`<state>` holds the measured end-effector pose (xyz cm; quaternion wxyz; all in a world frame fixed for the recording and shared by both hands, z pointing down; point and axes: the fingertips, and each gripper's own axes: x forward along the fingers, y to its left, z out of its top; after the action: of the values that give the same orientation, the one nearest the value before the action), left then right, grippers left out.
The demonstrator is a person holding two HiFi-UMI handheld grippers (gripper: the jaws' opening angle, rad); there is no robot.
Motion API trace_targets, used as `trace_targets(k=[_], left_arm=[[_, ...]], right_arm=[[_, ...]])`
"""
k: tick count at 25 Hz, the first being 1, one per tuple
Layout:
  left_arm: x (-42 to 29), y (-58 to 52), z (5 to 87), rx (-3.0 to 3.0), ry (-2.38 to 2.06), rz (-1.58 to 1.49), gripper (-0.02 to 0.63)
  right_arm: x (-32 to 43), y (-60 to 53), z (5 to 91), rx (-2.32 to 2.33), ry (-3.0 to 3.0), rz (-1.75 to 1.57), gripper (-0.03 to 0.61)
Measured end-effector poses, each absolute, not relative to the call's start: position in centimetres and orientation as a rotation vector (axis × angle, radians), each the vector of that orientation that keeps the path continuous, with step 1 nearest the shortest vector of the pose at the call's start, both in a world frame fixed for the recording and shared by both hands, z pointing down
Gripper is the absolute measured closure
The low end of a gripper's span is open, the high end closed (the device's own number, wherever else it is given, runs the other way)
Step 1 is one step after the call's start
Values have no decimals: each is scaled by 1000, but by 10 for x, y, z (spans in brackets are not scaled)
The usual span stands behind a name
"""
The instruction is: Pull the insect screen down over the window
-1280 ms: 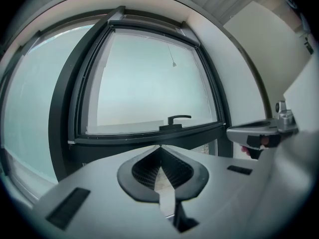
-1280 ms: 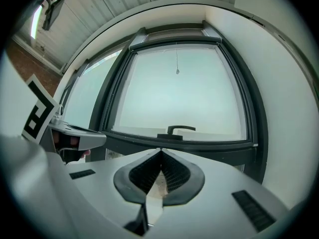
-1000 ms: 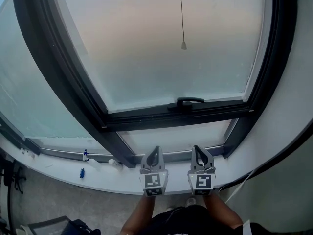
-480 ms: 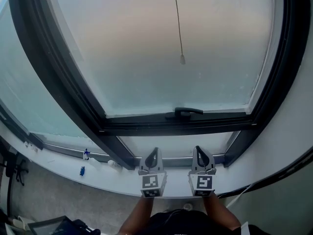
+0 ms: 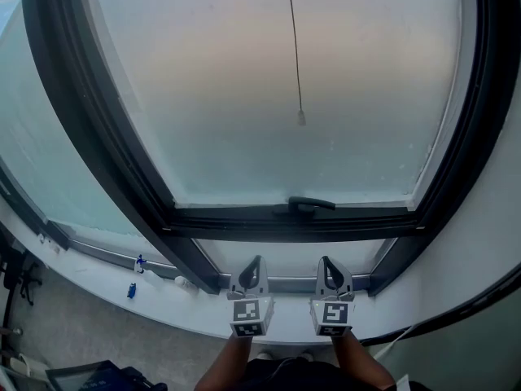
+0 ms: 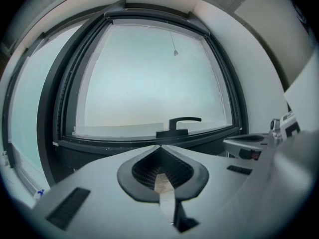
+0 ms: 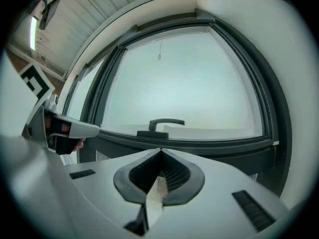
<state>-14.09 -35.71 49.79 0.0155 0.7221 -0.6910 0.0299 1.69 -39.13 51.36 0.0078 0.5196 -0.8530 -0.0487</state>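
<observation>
Dark metal frame (image 5: 106, 145) ran round the frosted pane (image 5: 244, 96), and no mesh lay across the glass. The insect screen itself was not in view, and I judged it rolled up above the top of the frame. Only its thin pull cord (image 5: 293, 47) hung down the middle of the pane, ending in a small bead (image 5: 301, 118) well above the window handle (image 5: 305, 205). Mesh and cord should be light and limp, and the cord thin enough to slip, so the bead, or the cord just above it, looked the place to pinch.

Low by the sill (image 5: 106, 287), the left hand-held gripper (image 5: 257, 261) and right hand-held gripper (image 5: 325, 260) sat side by side, each with its jaws closed together on nothing, pointing at the window. Between them and the bead the way looked open, apart from the handle jutting from the lower rail. A white wall (image 5: 488, 251) closed in on the right.
</observation>
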Motion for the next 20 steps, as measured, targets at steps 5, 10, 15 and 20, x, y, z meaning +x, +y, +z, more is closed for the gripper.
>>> trace_targets(k=[5,10,15,20], left_arm=[[-152,-372,484,2278,-2148,88,611],[-160,-382,471,2319,-2144,35,611],[-158,-382,471,2351,-2121,12,611],[-156,-390,435,2422,-2090,-84,611]], right_arm=[[13,-398,510,1668,-2642,-116,575],[-2,-401,489,1670,-2664,-215,575],[-5,-395,485,1680,-2662,-230,575],[-19,-398,466,1688,-2681,-245,575]])
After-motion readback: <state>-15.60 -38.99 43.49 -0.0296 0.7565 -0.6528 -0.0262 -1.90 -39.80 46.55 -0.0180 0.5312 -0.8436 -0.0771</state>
